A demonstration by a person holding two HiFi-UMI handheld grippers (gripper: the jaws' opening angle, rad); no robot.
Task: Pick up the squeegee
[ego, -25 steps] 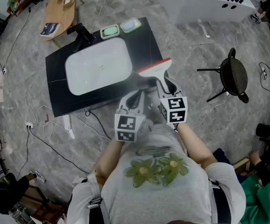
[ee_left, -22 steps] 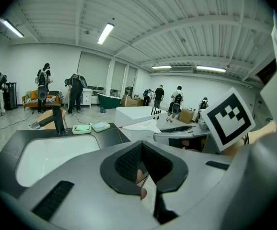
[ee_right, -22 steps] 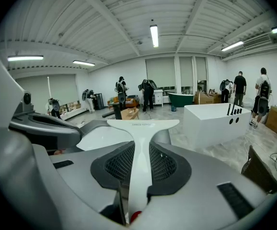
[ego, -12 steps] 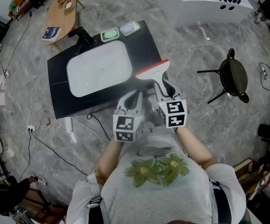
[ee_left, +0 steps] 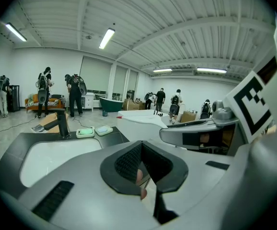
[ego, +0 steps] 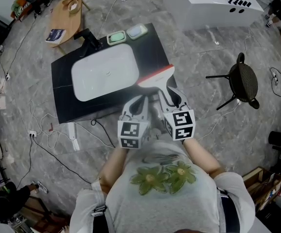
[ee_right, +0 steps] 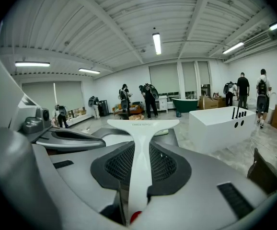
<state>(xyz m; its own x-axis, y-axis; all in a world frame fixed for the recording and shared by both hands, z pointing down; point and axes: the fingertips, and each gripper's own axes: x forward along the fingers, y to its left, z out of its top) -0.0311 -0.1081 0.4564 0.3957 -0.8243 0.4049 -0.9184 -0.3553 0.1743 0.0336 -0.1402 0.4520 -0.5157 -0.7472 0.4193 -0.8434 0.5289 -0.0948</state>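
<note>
The squeegee (ego: 156, 77) has a white handle and a red-edged blade. It hangs over the right edge of the black counter (ego: 62, 103), with my right gripper (ego: 166, 95) shut on its handle. In the right gripper view the squeegee (ee_right: 141, 128) runs straight out between the pads, blade crosswise at the far end, right gripper (ee_right: 141, 147). My left gripper (ego: 139, 102) sits just left of it, near the counter's front edge. In the left gripper view the left gripper (ee_left: 141, 145) shows its tips together with nothing held.
A white basin (ego: 105, 72) is set in the counter, with a black tap (ego: 88, 37) and two soap dishes (ego: 115, 35) behind it. A white bathtub (ego: 213, 1) stands at the back right and a black stool (ego: 242, 79) to the right. Cables (ego: 43, 144) lie on the floor.
The right gripper has risen a little with the squeegee and drawn back toward the person. The left gripper has stayed where it was.
</note>
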